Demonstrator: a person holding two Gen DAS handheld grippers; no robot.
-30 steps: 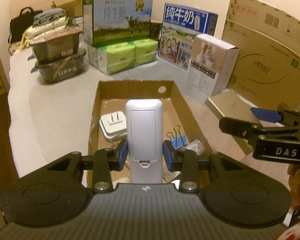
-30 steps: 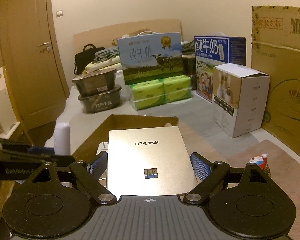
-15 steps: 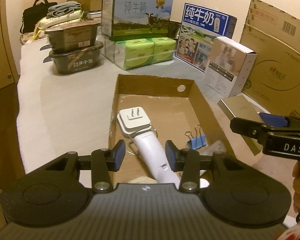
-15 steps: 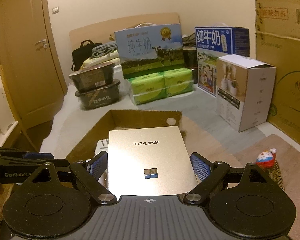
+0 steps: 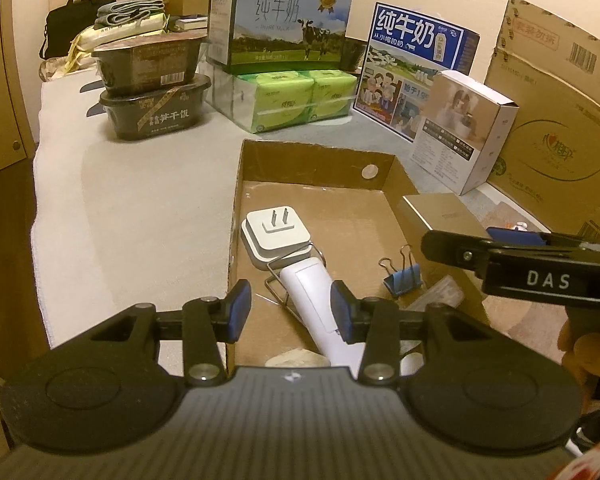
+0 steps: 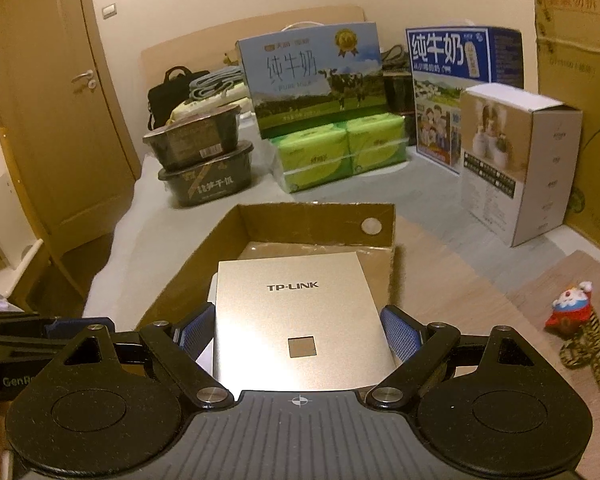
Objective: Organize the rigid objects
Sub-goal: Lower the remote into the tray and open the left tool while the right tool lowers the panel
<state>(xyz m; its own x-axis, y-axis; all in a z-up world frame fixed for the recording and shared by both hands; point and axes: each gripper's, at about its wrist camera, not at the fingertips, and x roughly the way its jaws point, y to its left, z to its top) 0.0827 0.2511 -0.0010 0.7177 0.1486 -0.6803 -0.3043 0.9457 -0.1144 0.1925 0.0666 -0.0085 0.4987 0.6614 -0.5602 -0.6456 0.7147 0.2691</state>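
my right gripper (image 6: 298, 330) holds the gold tp-link box (image 6: 296, 320) flat above the cardboard tray (image 6: 380, 248), its long axis toward the tray's far wall, while my left gripper (image 5: 290, 308) hangs open over the white remote (image 5: 314, 300) inside the tray.

The right claw (image 6: 298, 330) clamps a gold TP-LINK box (image 6: 296, 320) above the open cardboard tray (image 6: 320, 220).

Both views are lit dimly in warm yellow, strong fisheye bending is seen at the dark corners, and glare is thrown off the gold box (image 6: 300, 320).
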